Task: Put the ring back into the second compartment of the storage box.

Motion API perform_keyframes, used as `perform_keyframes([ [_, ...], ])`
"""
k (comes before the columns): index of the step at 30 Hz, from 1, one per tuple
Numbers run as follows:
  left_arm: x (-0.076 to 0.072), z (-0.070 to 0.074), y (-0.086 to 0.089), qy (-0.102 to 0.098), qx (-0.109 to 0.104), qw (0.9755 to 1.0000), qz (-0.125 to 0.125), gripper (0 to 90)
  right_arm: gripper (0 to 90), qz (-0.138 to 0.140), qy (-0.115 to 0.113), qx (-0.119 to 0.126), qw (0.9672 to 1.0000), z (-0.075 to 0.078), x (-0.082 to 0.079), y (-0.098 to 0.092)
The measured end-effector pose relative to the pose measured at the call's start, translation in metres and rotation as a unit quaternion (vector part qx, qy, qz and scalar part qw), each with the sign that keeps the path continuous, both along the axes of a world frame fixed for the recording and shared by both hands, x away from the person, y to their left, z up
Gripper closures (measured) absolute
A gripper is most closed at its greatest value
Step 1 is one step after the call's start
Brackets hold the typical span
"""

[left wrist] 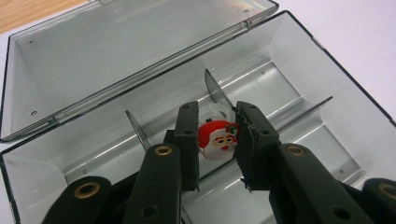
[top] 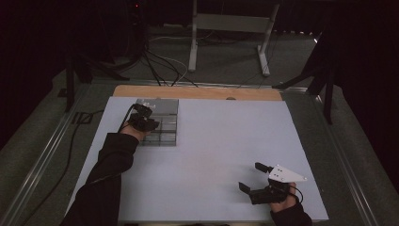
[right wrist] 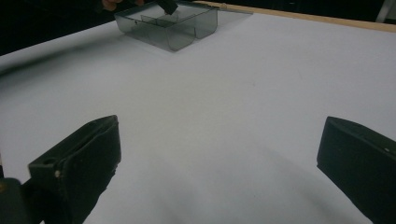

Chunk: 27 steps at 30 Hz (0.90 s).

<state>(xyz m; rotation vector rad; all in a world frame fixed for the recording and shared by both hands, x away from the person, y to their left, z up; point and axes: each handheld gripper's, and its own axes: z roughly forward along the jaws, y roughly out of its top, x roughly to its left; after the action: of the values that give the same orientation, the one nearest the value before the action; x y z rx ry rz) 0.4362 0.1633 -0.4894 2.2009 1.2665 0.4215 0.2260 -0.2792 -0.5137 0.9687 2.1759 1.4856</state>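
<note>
Santa charm [left wrist: 218, 138] sits pinched between the jaws of your left hand-held gripper [left wrist: 215, 142], low inside a middle compartment of the open clear box [left wrist: 299, 60], likely for dropping there; your right hand-held gripper [top: 256, 177] rests spread on the surface [top: 211, 155], well apart.

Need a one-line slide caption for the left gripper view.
Left gripper clamps a small red-and-white Santa figure inside the open, clear grey plastic compartment box.

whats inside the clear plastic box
Thin dividers split the clear box, lid open. The left gripper holds a small Santa-face piece between its jaws over a middle compartment. The jaws cover the floor beneath.
</note>
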Motion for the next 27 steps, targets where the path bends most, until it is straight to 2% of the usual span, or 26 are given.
perform_keyframes([
  [7, 0.003, -0.002, -0.002, 0.004, -0.001, 1.0, 0.006, 71.9, 0.0, 0.0, -0.001, 0.001, 1.0, 0.0, 0.0, 0.0],
  [12, 0.003, 0.0, 0.0, -0.001, -0.01, 0.9999, 0.012, 70.4, 0.0, 0.0, -0.001, 0.001, 1.0, 0.0, 0.0, 0.0],
  [13, 0.003, 0.001, 0.0, -0.002, -0.01, 0.9999, 0.012, 68.5, 0.0, 0.0, -0.001, 0.001, 1.0, 0.0, 0.0, 0.0],
  [14, 0.002, 0.002, 0.0, -0.006, -0.01, 0.9998, 0.016, 60.1, 0.0, 0.0, -0.001, 0.002, 1.0, 0.0, 0.0, -0.001],
  [18, 0.0, 0.005, 0.0, -0.011, -0.016, 0.9996, 0.022, 46.9, 0.0, -0.001, -0.001, 0.002, 1.0, 0.001, 0.0, -0.001],
  [27, -0.006, 0.011, 0.001, -0.016, -0.026, 0.9994, 0.018, 30.3, 0.0, 0.0, -0.002, 0.001, 1.0, 0.001, 0.0, 0.0],
])
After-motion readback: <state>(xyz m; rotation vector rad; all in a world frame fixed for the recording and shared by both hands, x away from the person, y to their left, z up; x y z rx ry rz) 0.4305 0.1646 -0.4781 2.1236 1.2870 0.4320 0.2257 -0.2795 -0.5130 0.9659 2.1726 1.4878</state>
